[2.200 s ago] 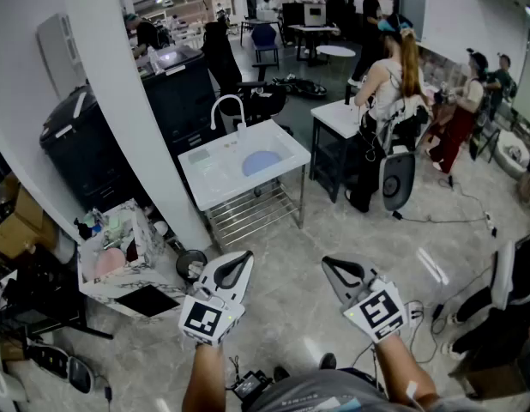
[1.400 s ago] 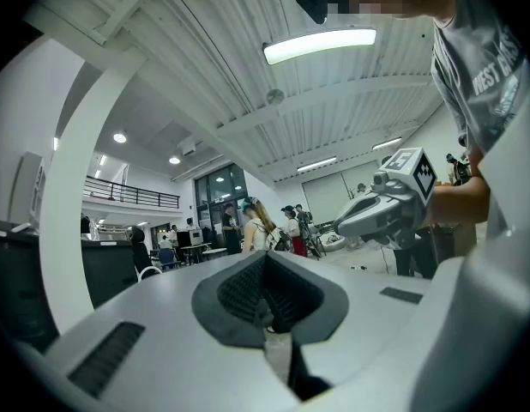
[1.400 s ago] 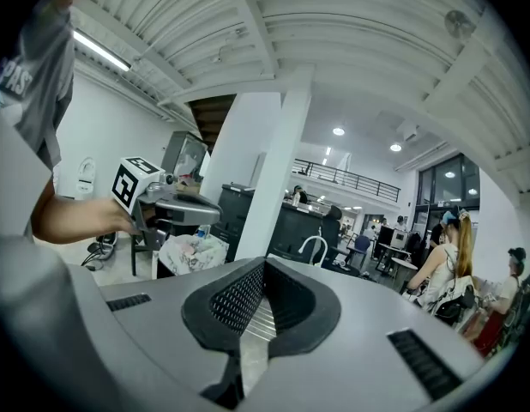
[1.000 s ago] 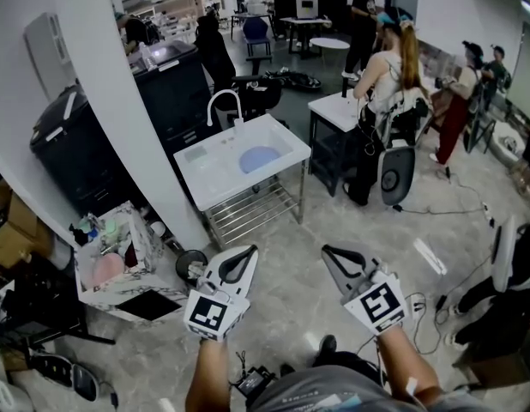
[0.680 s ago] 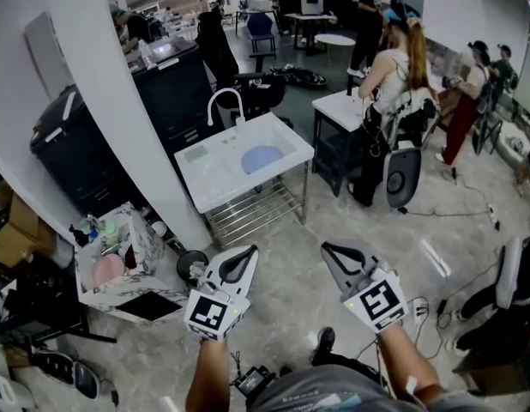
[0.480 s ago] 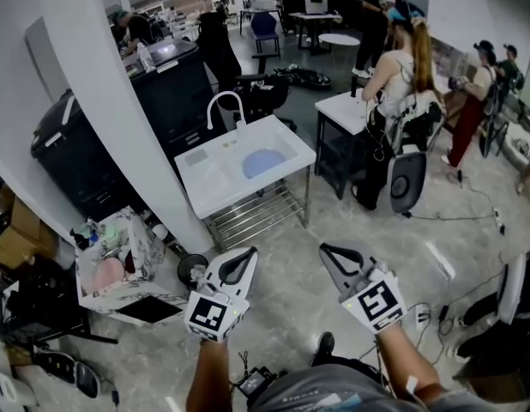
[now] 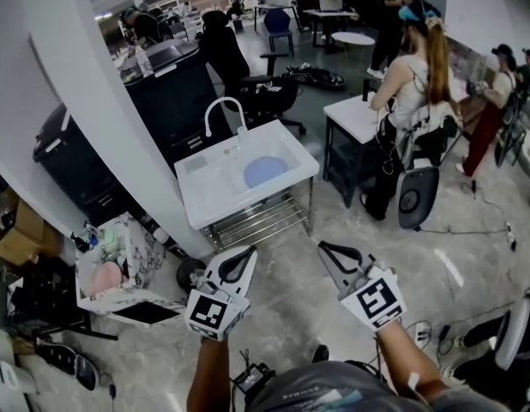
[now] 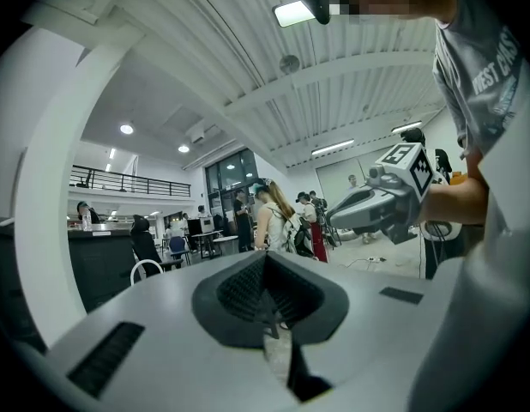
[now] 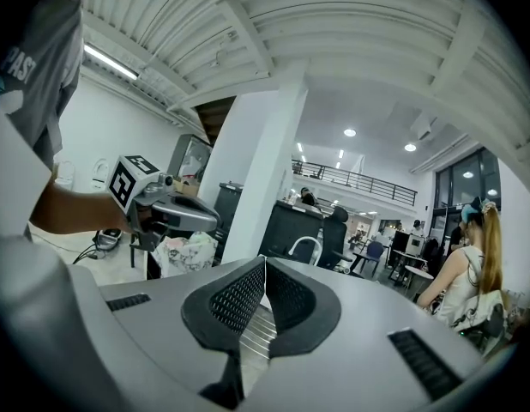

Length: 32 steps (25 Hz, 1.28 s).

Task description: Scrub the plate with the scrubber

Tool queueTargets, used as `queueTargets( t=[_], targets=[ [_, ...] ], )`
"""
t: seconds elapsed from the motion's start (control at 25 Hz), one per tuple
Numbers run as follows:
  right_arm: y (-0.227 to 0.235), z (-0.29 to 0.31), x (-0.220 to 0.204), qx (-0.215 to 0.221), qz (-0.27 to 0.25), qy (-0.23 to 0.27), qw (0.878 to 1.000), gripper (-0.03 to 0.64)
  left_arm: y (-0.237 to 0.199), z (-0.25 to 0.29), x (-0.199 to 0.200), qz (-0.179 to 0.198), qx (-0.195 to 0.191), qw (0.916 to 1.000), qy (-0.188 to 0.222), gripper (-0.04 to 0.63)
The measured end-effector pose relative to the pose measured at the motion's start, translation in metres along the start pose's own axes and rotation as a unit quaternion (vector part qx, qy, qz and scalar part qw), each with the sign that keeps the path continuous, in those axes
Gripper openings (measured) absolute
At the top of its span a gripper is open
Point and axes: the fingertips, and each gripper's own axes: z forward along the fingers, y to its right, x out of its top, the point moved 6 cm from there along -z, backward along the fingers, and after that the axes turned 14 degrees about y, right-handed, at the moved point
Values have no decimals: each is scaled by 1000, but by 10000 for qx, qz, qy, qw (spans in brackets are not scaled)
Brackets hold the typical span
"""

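Note:
A round blue plate [image 7: 263,172] lies in the basin of a white sink table [image 7: 215,204] with a curved white faucet [image 7: 220,110], a few steps ahead of me. I cannot make out a scrubber; a pale patch on the sink's left part is too small to tell. My left gripper [image 7: 247,254] and right gripper [image 7: 323,248] are held side by side over the marble floor, well short of the sink. Both are shut with nothing between the jaws. The left gripper view shows its closed jaws [image 8: 267,263] and the right gripper [image 8: 376,206] beside it. The right gripper view shows its closed jaws [image 9: 263,269] and the left gripper [image 9: 166,209].
A white pillar [image 7: 102,101] and a black cabinet [image 7: 175,84] stand left of and behind the sink. A box with a flowered bag [image 7: 119,260] sits on the floor at the left. A person [image 7: 411,101] stands at a white table [image 7: 355,114] to the right. Cables [image 7: 428,324] trail over the floor.
The sink and the room have shifted a little in the head view, and the sink looks slightly nearer. Both grippers stay shut and keep their place before me.

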Motion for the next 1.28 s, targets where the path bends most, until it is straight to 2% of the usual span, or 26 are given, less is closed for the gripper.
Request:
queueTargets(
  t=[0.24, 0.4, 0.72, 1.0, 1.28],
  targets=[
    [43, 2, -17, 131, 26, 91, 9999, 31, 2, 44, -10, 19, 111, 9999, -78, 3],
    [63, 4, -22, 61, -69, 123, 9999, 31, 0, 66, -15, 64, 83, 9999, -62, 3],
    [68, 3, -27, -115, -141, 131, 9997, 31, -6, 81, -18, 193, -88, 9998, -8, 3],
    [62, 61, -42, -151, -134, -29, 9998, 31, -64, 76, -36, 118, -34, 9999, 28, 3],
    [69, 127, -42, -435, -244, -180, 9986, 31, -137, 90, -58, 3, -287, 9994, 201, 3]
  ],
)
